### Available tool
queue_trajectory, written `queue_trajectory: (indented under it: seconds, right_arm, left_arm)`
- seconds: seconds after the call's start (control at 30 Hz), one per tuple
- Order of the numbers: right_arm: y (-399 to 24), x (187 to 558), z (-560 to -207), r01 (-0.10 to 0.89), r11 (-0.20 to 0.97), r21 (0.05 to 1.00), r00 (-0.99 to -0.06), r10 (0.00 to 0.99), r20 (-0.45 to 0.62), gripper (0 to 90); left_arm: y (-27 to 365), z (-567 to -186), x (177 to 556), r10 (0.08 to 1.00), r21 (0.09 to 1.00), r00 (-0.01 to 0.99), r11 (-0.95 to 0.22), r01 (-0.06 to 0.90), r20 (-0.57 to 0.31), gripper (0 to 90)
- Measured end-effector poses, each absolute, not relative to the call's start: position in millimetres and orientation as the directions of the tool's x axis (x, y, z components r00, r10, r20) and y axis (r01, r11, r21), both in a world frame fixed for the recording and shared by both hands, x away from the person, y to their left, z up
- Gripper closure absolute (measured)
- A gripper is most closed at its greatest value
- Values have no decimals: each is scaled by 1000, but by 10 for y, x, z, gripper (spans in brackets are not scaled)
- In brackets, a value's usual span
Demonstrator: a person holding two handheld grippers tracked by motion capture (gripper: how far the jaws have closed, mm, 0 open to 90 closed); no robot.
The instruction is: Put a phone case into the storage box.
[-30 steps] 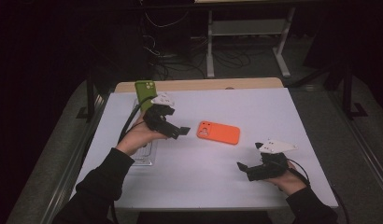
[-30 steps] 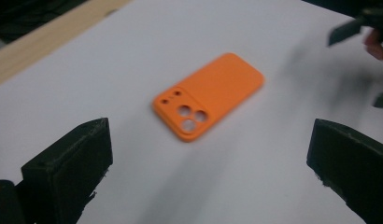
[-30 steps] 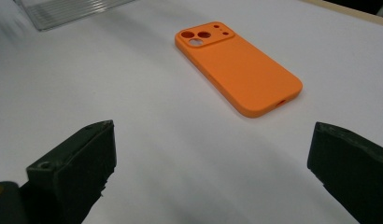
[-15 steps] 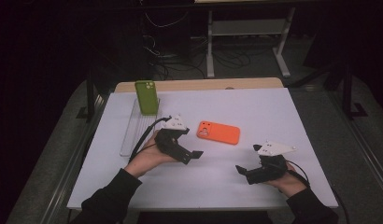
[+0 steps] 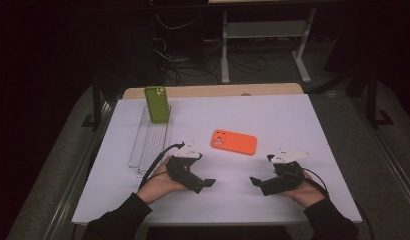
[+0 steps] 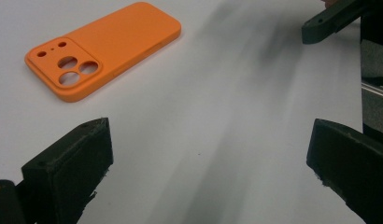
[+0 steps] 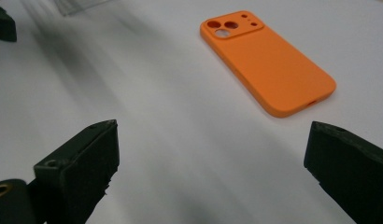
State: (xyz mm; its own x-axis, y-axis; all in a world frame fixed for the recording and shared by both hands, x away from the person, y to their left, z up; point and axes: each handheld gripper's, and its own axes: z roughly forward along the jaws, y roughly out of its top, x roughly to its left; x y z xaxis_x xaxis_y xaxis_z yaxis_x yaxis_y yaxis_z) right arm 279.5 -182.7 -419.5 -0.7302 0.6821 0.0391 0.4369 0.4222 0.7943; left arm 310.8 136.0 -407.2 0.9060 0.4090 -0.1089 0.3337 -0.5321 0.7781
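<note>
— Lying flat on the table [image 5: 293, 125], where's the orange phone case [image 5: 234, 141] from the tongs?
— Beyond both, between them: left tongs [image 5: 209, 183] just near-left of the case, right tongs [image 5: 255, 180] just near-right.
— Gripping anything?
— No; both gape wide, empty, clear of the case

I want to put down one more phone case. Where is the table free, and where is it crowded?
Free: the white table right of and behind the flat orange silicone phone case, and the strip between both hand-held grippers. Crowded: the left edge, where the green phone case stands in the clear plastic rack.
</note>
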Motion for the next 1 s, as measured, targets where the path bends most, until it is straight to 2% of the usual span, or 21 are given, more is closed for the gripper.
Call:
queue_trajectory:
  seconds: [0.2,0.27,0.47,0.57,0.67,0.77,0.87,1.0]
  right_arm:
    - [-1742,2879,-4166,448,468,762,-743,669,26,16]
    - [-1754,2943,-4152,458,463,759,-736,676,33,60]
    - [-1794,3158,-4079,497,432,753,-696,716,49,297]
    - [-1781,3299,-4044,509,423,750,-678,734,46,450]
    - [-1754,3473,-4029,524,407,748,-637,770,27,652]
    - [-1732,3680,-4056,539,418,731,-623,782,12,776]
    - [-1702,3876,-4101,569,414,710,-600,800,15,870]
    - [-1675,4115,-4162,594,400,698,-571,820,16,883]
  left_arm:
    - [1385,-4113,3128,416,788,901,-510,345,-124,1]
    - [1386,-4113,3131,417,788,901,-511,345,-124,1]
    - [1385,-4111,3136,410,788,903,-512,341,-124,2]
    - [1383,-4115,3132,413,787,902,-510,347,-129,2]
    - [1386,-4114,3137,414,790,901,-507,346,-129,2]
    - [1388,-4120,3148,413,795,902,-501,341,-127,3]
    - [1399,-4117,3151,414,789,901,-507,347,-130,3]
    - [1408,-4119,3145,420,793,898,-501,347,-128,29]
